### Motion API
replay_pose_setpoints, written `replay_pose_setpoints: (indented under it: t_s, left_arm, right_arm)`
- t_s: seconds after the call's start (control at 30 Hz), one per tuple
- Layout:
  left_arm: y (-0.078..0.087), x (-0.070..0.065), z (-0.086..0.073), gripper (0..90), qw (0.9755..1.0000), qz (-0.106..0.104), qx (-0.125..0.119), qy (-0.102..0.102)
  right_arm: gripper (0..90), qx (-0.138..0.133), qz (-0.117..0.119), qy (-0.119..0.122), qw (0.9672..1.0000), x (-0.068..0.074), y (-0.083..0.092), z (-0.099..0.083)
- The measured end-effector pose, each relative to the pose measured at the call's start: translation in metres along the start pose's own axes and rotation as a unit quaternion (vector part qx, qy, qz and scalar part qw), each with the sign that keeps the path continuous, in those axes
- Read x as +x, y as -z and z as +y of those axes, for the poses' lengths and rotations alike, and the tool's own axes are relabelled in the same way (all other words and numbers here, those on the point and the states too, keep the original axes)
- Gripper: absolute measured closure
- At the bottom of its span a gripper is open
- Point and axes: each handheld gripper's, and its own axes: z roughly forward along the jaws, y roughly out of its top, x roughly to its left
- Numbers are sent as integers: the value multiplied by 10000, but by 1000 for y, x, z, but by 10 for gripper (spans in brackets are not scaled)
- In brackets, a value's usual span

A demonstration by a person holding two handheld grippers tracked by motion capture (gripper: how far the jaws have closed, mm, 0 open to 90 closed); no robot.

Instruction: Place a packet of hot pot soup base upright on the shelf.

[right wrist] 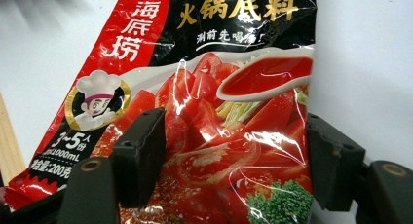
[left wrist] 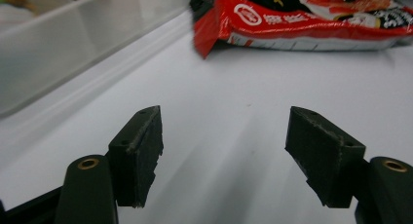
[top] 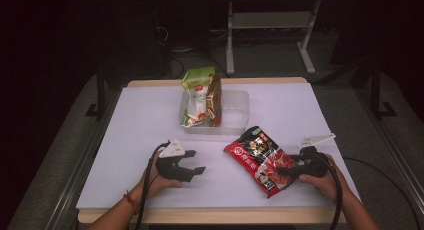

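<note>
Two packets (top: 201, 96) upright in clear tub (top: 235, 117); left claw (left wrist: 224, 151) wide, right claw (right wrist: 234, 160) astride red pouch (right wrist: 214, 102).

Room was dim; floor and far wall sank into near black in high view. White table (top: 150, 120) alone was lit, evenly, from overhead. Soft short shadows sat under left gripper (top: 192, 162) and red sauce packet (top: 260, 160). High view was grainy, small print unreadable. In left gripper view, clear plastic bin (left wrist: 58, 44) was blurred, packet edge soft, pads (left wrist: 139, 151) sharper. In right gripper view, glare streaked packet's glossy film; print was readable, near pads slightly soft.
</note>
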Motion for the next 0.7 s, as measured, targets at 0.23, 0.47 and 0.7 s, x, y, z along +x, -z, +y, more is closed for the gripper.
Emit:
replay_pose_setpoints:
  t_s: [0.23, 0.47, 0.7]
  left_arm:
    - [-30, -6, 16, 268, 9996, -260, 99, -13]
    - [-54, -7, 28, 294, 9985, 24, 475, -279]
    - [-59, 1, 27, 368, 9980, 202, 599, -91]
  right_arm:
    - [300, 10, 60, 53, 10000, 5, -4, 1]
    - [304, 34, 144, 36, 9999, 8, -6, 1]
    - [311, 111, 244, 97, 9996, 13, -8, 2]
